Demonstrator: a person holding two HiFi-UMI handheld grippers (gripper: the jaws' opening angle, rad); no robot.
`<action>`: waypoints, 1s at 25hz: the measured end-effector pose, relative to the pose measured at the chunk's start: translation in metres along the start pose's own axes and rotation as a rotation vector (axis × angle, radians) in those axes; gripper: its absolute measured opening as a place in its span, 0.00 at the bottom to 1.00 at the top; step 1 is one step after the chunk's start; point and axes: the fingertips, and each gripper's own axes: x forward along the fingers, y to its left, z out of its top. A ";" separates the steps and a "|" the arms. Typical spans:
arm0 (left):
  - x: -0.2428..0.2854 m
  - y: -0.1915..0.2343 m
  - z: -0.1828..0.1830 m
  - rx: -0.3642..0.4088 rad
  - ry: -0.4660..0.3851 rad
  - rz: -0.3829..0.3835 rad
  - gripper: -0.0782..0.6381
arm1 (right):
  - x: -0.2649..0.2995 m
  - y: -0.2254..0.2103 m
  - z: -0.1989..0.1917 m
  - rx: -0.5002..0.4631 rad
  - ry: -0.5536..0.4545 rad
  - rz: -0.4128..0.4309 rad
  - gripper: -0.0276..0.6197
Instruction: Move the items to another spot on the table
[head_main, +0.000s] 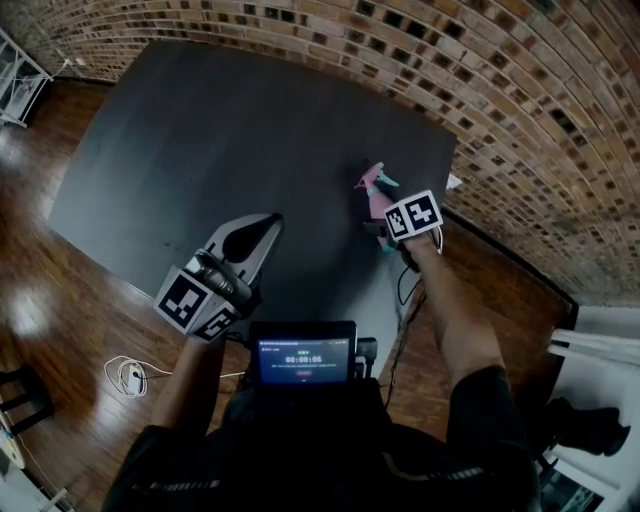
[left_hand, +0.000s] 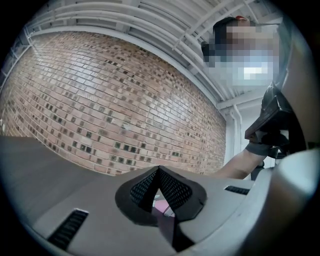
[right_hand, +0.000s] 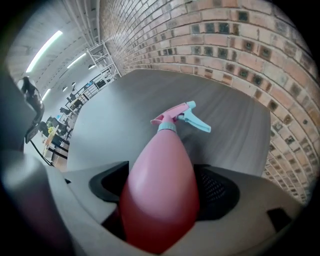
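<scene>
A pink spray bottle (head_main: 374, 189) with a light blue trigger (right_hand: 194, 120) is at the right side of the dark table (head_main: 220, 130), near its edge. My right gripper (head_main: 381, 218) is shut on the bottle's wide body (right_hand: 159, 185), which fills the gap between the jaws; the nozzle points away over the table. My left gripper (head_main: 270, 224) hovers over the table's near edge, shut and empty, its tips meeting (left_hand: 159, 171). Through the small gap under its tips a bit of pink shows.
A brick wall (head_main: 480, 70) runs close behind the table's far and right edges. Wooden floor (head_main: 60, 300) lies to the left, with a white cable (head_main: 125, 375) on it. A small screen (head_main: 303, 355) sits at my chest. A white rack (head_main: 15, 80) stands far left.
</scene>
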 end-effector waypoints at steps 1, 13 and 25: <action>-0.003 0.000 -0.001 -0.010 0.008 -0.008 0.10 | -0.005 0.003 0.003 0.010 -0.027 0.001 0.68; -0.036 -0.035 0.028 0.067 -0.055 -0.033 0.10 | -0.107 0.070 0.024 -0.083 -0.343 0.031 0.68; -0.099 -0.105 0.057 0.160 -0.122 0.115 0.10 | -0.191 0.136 0.000 -0.269 -0.528 0.042 0.68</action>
